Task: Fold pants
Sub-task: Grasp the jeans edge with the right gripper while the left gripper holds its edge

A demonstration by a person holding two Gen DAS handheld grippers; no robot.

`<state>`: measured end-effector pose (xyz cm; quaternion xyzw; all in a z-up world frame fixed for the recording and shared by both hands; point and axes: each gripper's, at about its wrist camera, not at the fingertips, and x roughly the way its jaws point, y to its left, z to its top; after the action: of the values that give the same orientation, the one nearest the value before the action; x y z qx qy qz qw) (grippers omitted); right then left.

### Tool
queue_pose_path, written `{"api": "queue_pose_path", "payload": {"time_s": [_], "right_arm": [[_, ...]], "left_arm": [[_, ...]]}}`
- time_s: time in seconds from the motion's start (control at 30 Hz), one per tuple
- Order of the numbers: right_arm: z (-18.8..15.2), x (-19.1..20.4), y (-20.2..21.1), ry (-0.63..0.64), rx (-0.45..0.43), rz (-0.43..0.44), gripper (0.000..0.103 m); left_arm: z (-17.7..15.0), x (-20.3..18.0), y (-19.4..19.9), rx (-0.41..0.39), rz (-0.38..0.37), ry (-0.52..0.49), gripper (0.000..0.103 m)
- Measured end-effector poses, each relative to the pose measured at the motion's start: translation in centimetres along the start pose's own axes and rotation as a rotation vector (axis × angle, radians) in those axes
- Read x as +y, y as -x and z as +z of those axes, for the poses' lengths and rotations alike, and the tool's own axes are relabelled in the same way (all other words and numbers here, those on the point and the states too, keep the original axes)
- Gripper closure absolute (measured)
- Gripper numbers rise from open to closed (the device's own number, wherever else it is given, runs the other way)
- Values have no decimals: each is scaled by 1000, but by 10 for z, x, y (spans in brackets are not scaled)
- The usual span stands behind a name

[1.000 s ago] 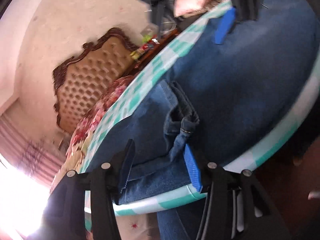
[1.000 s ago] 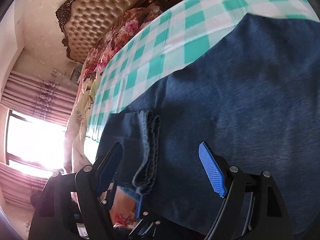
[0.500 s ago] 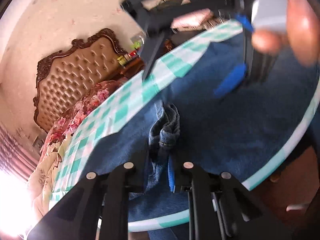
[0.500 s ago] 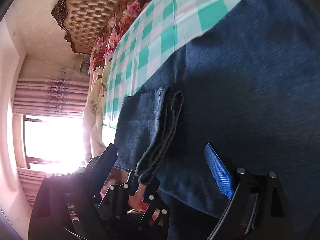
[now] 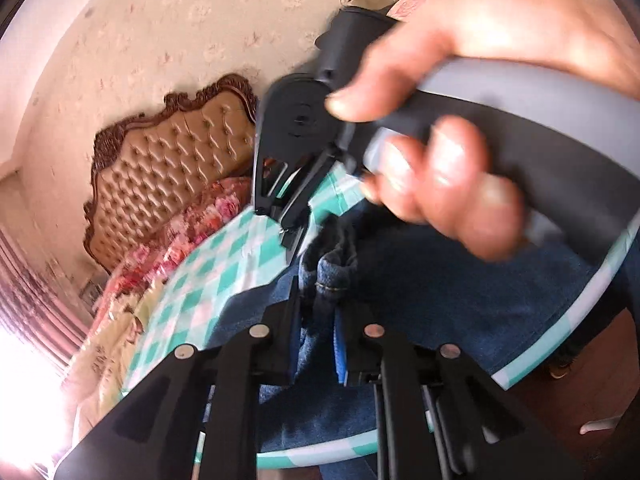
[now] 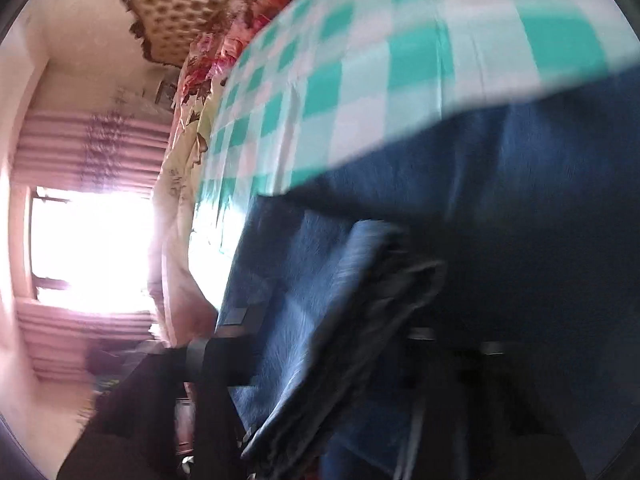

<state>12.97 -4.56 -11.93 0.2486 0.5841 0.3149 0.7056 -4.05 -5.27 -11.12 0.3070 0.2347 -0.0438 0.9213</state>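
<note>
Blue denim pants (image 5: 440,292) lie spread on a round table with a green-and-white checked cloth (image 5: 224,264). My left gripper (image 5: 318,332) is shut on a bunched fold of the pants near the table's front edge. The right gripper's body and the hand holding it (image 5: 460,128) fill the upper right of the left wrist view. In the blurred right wrist view, my right gripper (image 6: 332,340) stands around a thick folded edge of the pants (image 6: 360,320), which covers its pads; the checked cloth (image 6: 360,92) lies beyond.
A tufted brown headboard (image 5: 172,160) and a floral bed (image 5: 180,240) stand behind the table. Pink curtains and a bright window (image 6: 88,248) are to the left. The table rim (image 5: 600,260) curves along the right, with dark floor below.
My left gripper closed on the denim fold and lifted it. My right gripper swung in close over the left and moved onto the folded pants edge; its view is now blurred.
</note>
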Motion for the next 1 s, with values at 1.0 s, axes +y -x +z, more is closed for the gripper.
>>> {"api": "queue_pose_path", "payload": {"time_s": [1.0], "right_arm": [[-30, -91, 59, 106, -84, -284, 86]], "left_arm": [[17, -148, -10, -24, -130, -198, 83]]}}
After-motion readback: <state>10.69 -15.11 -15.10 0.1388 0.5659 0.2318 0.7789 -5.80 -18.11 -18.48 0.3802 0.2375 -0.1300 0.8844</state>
